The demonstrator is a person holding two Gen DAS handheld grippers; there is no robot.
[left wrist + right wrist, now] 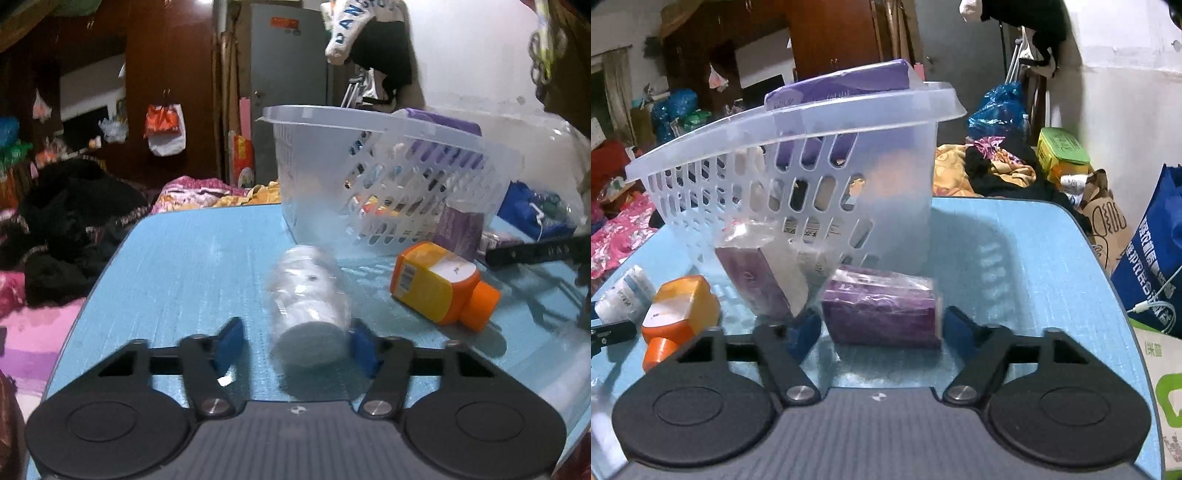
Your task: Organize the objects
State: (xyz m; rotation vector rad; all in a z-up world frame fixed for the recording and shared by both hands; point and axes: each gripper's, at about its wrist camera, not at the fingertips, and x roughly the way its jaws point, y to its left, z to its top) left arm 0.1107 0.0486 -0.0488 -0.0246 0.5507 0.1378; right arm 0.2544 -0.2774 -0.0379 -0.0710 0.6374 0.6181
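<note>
A white roll in clear wrap [310, 291] lies on the blue table [177, 266] between the pads of my left gripper [295, 345]. The right pad touches it and the left pad stands apart, so the gripper is open. An orange bottle [432, 284] lies on its side to the right of the roll. My right gripper [879, 332] is open around a purple packet [882, 310], with its pads close beside the ends. A second purple packet [753, 280] leans on the clear basket [812, 110]. The basket holds a large purple pack and other items.
The basket [332, 114] sits tilted at the back of the table. The orange bottle [679, 306] and white roll [626, 291] lie left of my right gripper. Piled clothes and bedding surround the table, with bags at its right edge [1152, 258].
</note>
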